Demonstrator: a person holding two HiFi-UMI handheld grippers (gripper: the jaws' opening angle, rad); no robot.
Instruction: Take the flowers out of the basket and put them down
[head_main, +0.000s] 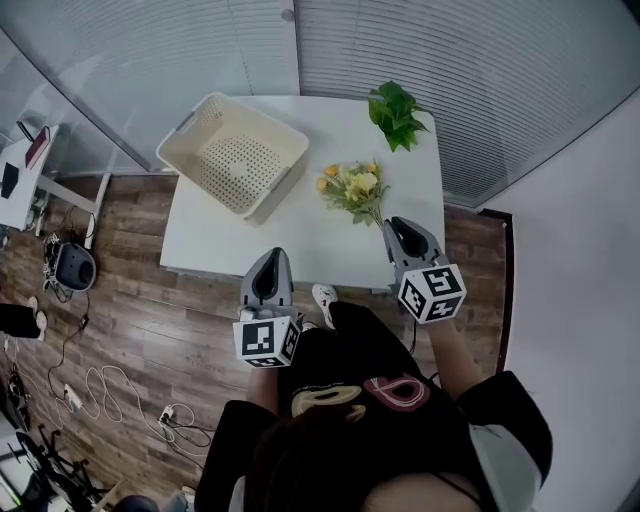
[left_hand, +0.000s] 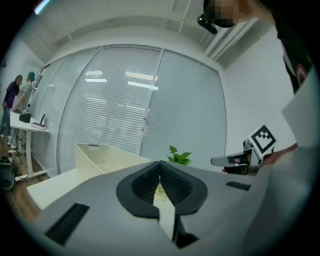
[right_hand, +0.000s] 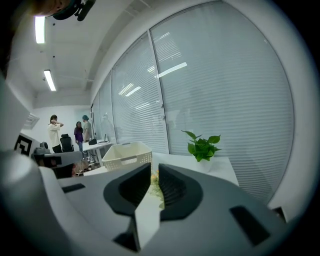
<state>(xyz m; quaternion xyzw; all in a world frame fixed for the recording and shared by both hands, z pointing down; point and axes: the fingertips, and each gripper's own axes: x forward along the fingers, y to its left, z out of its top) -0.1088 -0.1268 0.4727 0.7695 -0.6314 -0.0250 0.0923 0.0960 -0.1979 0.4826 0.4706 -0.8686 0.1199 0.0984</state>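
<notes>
The basket (head_main: 283, 152) stands empty and tilted on the white table (head_main: 215, 245), and the flowers (head_main: 352, 188) lie on the tabletop just beside it, near 1 potted plant (head_main: 395, 112). The left gripper (head_main: 270, 253) is pressed together on nothing. The right gripper (head_main: 398, 224), just behind the stems, shows a thin gap between its jaws and pinches nothing.

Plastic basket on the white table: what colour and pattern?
The rectangular plastic basket is cream, perforated with small holes; clearest in the head view.

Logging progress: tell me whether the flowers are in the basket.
Out. The flowers lie on the table beside the basket, whose perforated bottom shows bare.
</notes>
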